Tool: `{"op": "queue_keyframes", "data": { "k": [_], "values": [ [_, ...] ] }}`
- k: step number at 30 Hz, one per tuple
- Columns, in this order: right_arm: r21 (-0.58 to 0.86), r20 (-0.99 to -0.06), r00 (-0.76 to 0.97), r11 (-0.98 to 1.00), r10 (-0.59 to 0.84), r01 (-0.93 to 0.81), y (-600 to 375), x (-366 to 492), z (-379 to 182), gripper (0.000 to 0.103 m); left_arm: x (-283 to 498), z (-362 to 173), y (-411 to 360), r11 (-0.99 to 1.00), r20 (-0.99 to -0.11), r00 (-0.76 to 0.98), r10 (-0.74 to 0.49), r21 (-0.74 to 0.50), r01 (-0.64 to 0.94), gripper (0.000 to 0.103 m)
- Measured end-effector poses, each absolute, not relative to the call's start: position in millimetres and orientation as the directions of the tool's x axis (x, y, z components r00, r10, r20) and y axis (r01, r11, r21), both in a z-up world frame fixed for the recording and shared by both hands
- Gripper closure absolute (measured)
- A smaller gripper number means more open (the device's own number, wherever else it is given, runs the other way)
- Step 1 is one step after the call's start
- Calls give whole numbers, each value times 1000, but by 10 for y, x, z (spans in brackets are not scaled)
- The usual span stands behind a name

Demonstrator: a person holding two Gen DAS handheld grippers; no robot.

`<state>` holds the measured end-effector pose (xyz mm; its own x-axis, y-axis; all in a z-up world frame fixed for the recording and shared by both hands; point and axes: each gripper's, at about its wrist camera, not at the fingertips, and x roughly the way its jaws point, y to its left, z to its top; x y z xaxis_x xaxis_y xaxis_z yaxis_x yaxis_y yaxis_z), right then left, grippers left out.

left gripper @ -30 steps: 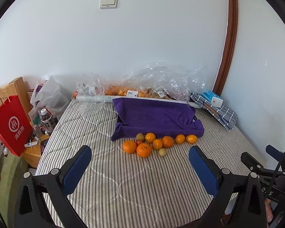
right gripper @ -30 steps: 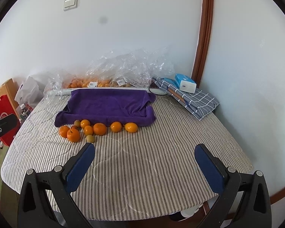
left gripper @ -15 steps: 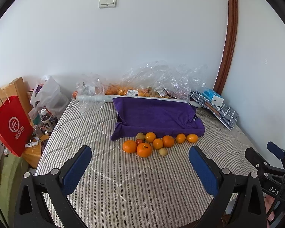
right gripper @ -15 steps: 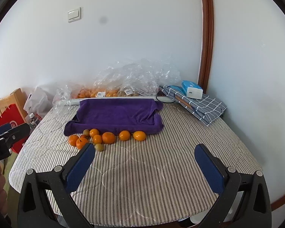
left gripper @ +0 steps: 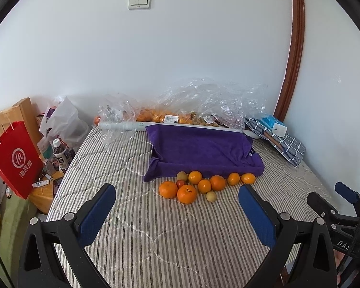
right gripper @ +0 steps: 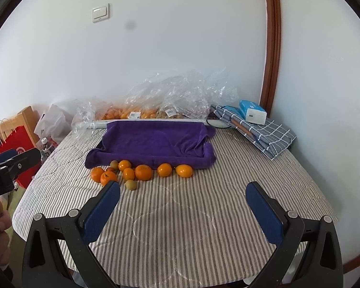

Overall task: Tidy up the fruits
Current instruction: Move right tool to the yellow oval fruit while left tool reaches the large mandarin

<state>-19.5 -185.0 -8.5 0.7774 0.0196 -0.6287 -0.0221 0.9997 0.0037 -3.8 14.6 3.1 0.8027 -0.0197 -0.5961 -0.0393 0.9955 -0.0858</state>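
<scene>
Several oranges (left gripper: 186, 193) (right gripper: 143, 172), two small greenish fruits (left gripper: 211, 196) (right gripper: 130, 184) and a small red fruit (left gripper: 180, 183) lie in a cluster on the striped table (left gripper: 170, 235) (right gripper: 180, 220). Behind them sits a tray draped in a purple towel (left gripper: 199, 148) (right gripper: 153, 141). My left gripper (left gripper: 177, 202) is open and empty, short of the fruit. My right gripper (right gripper: 183, 200) is open and empty, in front and to the right of the fruit.
Clear plastic bags holding more fruit (left gripper: 199, 105) (right gripper: 177, 96) line the wall. A checked cloth with a tissue box (left gripper: 274, 126) (right gripper: 252, 111) lies at the back right. A red paper bag (left gripper: 14, 158), bottles and a wooden chair stand left of the table. The right gripper shows at the right edge of the left wrist view (left gripper: 343, 206).
Both grippers have drifted slightly; the right wrist view has shifted so the fruit sits more to the right and nearer. Both stay open. The fruit has not moved.
</scene>
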Motion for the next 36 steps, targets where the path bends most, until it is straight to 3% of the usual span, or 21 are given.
{"op": "queue_keyframes", "data": {
  "k": [14, 20, 28, 36],
  "values": [
    [41, -678, 733, 998, 57, -40, -1871, 216, -450, 8, 294, -250, 240, 998, -620, 784, -35, -61, -4, 2],
    [12, -701, 713, 999, 38, -41, -1837, 492, -762, 23, 519, -542, 352, 998, -663, 748, -24, -62, -23, 4],
    [10, -761, 648, 999, 36, -44, -1925, 1082, -1256, 51, 851, -1003, 630, 991, -718, 695, -40, -119, -66, 6],
    [23, -809, 584, 996, 70, -89, -1934, 1551, -1637, 53, 1115, -1299, 795, 982, -723, 687, -73, -171, -76, 6]
  ]
}}
